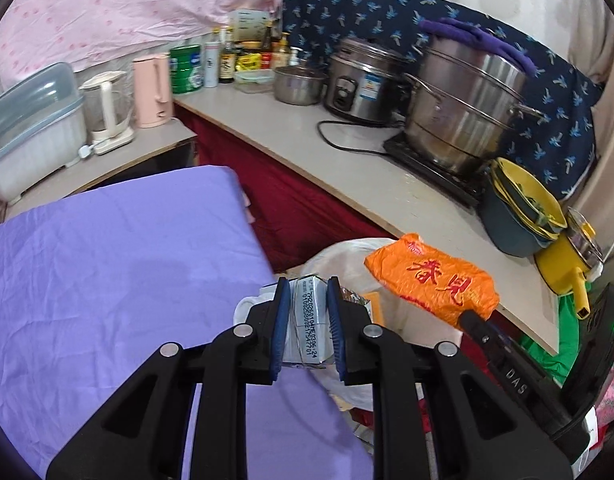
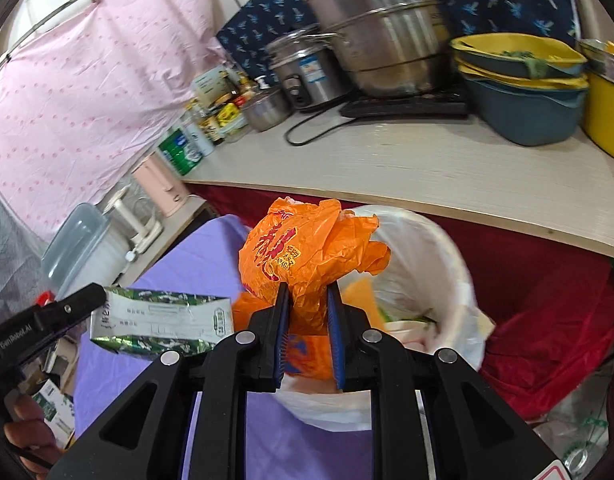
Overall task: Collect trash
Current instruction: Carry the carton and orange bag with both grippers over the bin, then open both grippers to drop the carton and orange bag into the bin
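- White plastic liner fills the one trash bin (image 2: 459, 280), which holds orange and pale scraps.
- Left hand-held gripper (image 1: 307, 328) is clamped on one flattened carton (image 1: 305, 320), silver with green print, beside the bin over the purple tabletop (image 1: 107, 260).
- Right hand-held gripper (image 2: 307, 334) pinches one crumpled orange bag (image 2: 303, 256) above the bin's rim.

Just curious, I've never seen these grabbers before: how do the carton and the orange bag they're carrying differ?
The milk carton is a stiff box with flat printed faces; the orange bag is soft, crumpled plastic. The carton is silver, green and white; the bag is orange with red characters. The left gripper holds the carton, the right gripper the bag. Both are pinched between fingers near the white-lined bin.
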The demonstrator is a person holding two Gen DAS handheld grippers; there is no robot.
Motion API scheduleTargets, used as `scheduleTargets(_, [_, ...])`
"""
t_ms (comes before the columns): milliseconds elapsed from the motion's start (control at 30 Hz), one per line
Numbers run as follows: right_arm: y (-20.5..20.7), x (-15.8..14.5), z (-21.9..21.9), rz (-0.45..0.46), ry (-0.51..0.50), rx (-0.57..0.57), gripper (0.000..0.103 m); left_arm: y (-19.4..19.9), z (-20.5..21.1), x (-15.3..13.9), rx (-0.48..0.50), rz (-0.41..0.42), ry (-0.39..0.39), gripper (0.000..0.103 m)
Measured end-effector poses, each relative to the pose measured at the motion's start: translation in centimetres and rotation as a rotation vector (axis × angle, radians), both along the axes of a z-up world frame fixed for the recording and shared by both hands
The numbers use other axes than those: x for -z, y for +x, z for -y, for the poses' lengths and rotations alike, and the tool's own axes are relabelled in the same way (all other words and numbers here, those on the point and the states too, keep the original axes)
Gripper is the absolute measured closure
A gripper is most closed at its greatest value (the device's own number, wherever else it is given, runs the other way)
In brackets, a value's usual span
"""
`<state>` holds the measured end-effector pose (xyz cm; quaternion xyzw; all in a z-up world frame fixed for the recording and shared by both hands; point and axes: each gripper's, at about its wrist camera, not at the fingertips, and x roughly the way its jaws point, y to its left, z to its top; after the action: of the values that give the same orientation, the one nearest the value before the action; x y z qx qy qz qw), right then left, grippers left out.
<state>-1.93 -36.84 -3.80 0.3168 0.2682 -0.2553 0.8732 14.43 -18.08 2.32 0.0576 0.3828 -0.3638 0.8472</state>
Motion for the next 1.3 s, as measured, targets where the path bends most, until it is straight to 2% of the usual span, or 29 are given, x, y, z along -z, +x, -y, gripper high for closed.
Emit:
scheduleTargets(200, [-2.7, 1.6, 2.4, -0.024, 0.023, 0.057, 0.086, -1.6, 4.9, 1.5, 0.065, -0.011, 0.037, 0.084])
scheduleTargets(400, [-3.1, 2.3, 3.2, -0.048, 0.02, 0.075, 0.086, -2.4, 7.7, 3.2, 0.095, -0.022, 0.08, 0.084])
scheduleTargets(467, [-2.8, 2.4, 3.3, -0.052, 0.028, 0.069, 0.081, -2.4, 8.1, 3.6, 0.091, -0.026, 0.085, 0.083])
scheduleTargets(500, [-2.6, 2.4, 3.3, -0.053, 0.029, 0.066, 0.08, -2.4, 8.1, 3.8, 0.082, -0.024, 0.083, 0.082])
scheduleTargets(533, [-2.3, 2.5, 3.3, -0.05, 0.03, 0.063, 0.078, -2.4, 8.1, 3.8, 0.076, -0.019, 0.08, 0.074])
scheduleTargets(567, [-2.1, 2.4, 3.2, -0.048, 0.031, 0.056, 0.074, -2.4, 8.0, 3.8, 0.064, -0.009, 0.078, 0.062])
scheduleTargets(633, [-1.6, 2.3, 3.0, -0.042, 0.027, 0.044, 0.068, -2.2, 7.6, 3.6, 0.045, 0.004, 0.068, 0.052])
scheduleTargets(867, [-0.7, 2.1, 2.4, -0.027, 0.032, 0.022, 0.063, -1.3, 6.7, 3.6, 0.013, -0.014, 0.069, 0.046])
scheduleTargets(1000, [-0.7, 1.7, 2.1, -0.024, 0.024, 0.016, 0.062, -1.4, 6.2, 3.5, 0.006, -0.001, 0.074, 0.044])
scheduleTargets(1167, [-0.7, 1.1, 1.4, -0.027, 0.012, 0.005, 0.055, -1.6, 5.5, 3.3, -0.009, 0.009, 0.078, 0.038])
scheduleTargets(1300, [-0.8, 0.7, 0.8, -0.029, 0.002, -0.009, 0.052, -2.0, 4.7, 3.1, -0.021, 0.03, 0.089, 0.037])
